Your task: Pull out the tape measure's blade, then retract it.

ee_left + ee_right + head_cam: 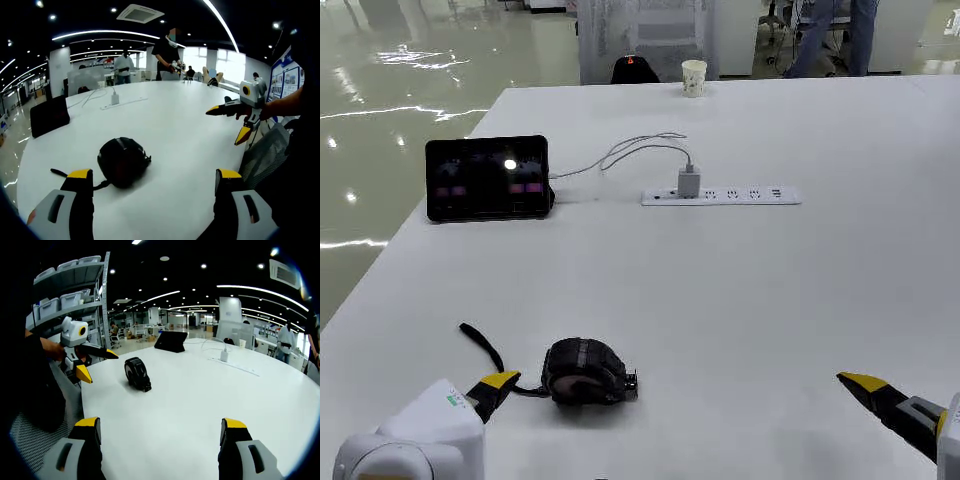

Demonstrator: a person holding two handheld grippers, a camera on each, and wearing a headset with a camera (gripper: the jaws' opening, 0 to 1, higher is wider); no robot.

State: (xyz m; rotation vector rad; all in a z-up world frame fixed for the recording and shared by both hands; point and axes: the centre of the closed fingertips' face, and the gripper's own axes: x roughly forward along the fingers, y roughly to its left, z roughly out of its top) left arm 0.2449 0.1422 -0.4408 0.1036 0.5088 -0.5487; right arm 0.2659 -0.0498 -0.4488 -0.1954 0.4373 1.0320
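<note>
A black tape measure [585,372] lies on the white table [740,300] near its front edge, blade wound in, with its black wrist strap [480,345] trailing to the left. My left gripper [496,386] stands just left of it, open, and the case [122,161] sits ahead between the yellow-tipped jaws without touching them. Well off to the right, my right gripper [868,385] is open over bare table. From it the tape measure [137,372] lies some way ahead. Each gripper sees the other: the right gripper [231,122] and the left gripper [98,365], both open and holding nothing.
A dark tablet [488,177] stands at the back left. A white power strip [720,195] with a charger [689,182] and cable lies mid-table. A paper cup [694,77] stands at the far edge. People stand beyond the table.
</note>
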